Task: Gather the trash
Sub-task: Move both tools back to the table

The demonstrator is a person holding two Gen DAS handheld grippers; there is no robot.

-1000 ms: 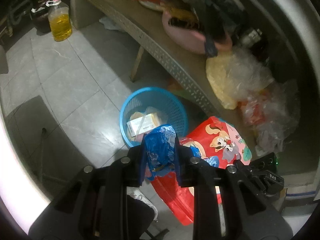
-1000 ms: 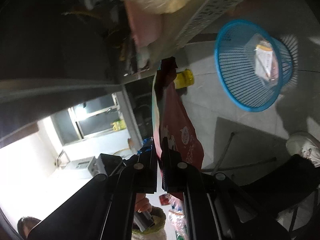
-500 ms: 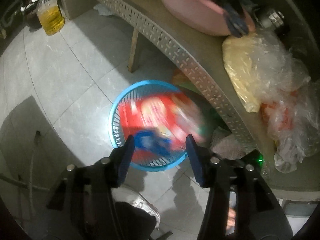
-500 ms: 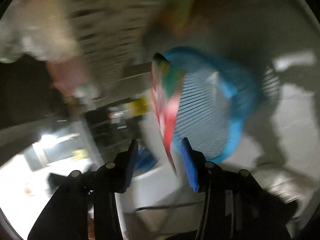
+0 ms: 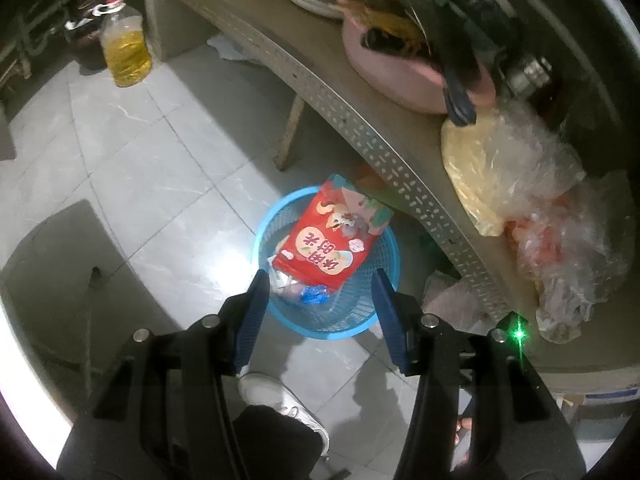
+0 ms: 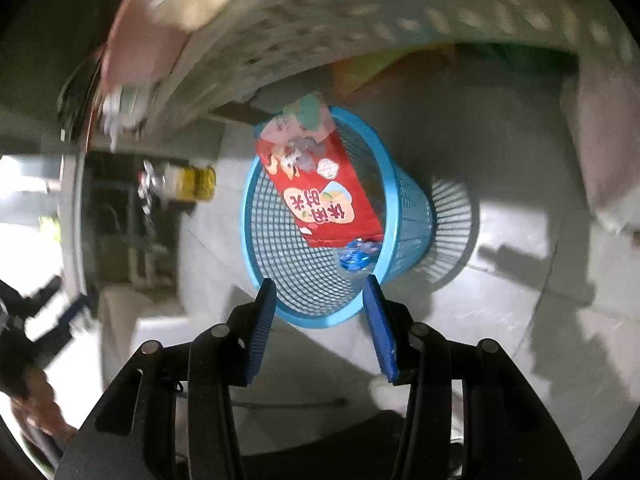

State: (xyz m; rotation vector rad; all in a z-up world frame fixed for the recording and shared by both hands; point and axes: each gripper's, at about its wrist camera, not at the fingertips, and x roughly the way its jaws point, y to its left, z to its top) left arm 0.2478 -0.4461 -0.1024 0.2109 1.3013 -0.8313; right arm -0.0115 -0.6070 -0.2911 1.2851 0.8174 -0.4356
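The large red snack bag printed with cartoon animals and white characters [image 5: 326, 248] now lies in the round blue plastic mesh basket [image 5: 352, 320] on the grey tiled floor [image 5: 132, 168]. Its upper end leans over the far rim toward the table, its lower end sits down among the other scraps. A second ago that bag hung pinched edge-on between the right gripper's pads, well above the basket, and half a second ago it was a blur falling toward it.

The crumpled blue foil wrapper [image 5: 316, 294] rests in the basket just below the red bag's lower edge. A second ago it was clamped between the left gripper's pads.

The left gripper [image 5: 318, 280] has let go: its blue ribbed pads stand apart with nothing between them, hanging above the near rim of the basket. The right gripper [image 6: 320, 286] has likewise released, its jaws spread and empty, pointing down at the basket, which its view shows tilted, with the red bag [image 6: 320, 188] and the blue wrapper [image 6: 358, 256] inside.

Beside the basket runs the beige perforated table edge [image 5: 384, 152], with a pink bowl [image 5: 400, 76] and clear plastic bags [image 5: 520, 176] on top. A bottle of yellow oil [image 5: 126, 52] stands on the floor well away. A white shoe [image 5: 276, 400] shows below the left gripper.
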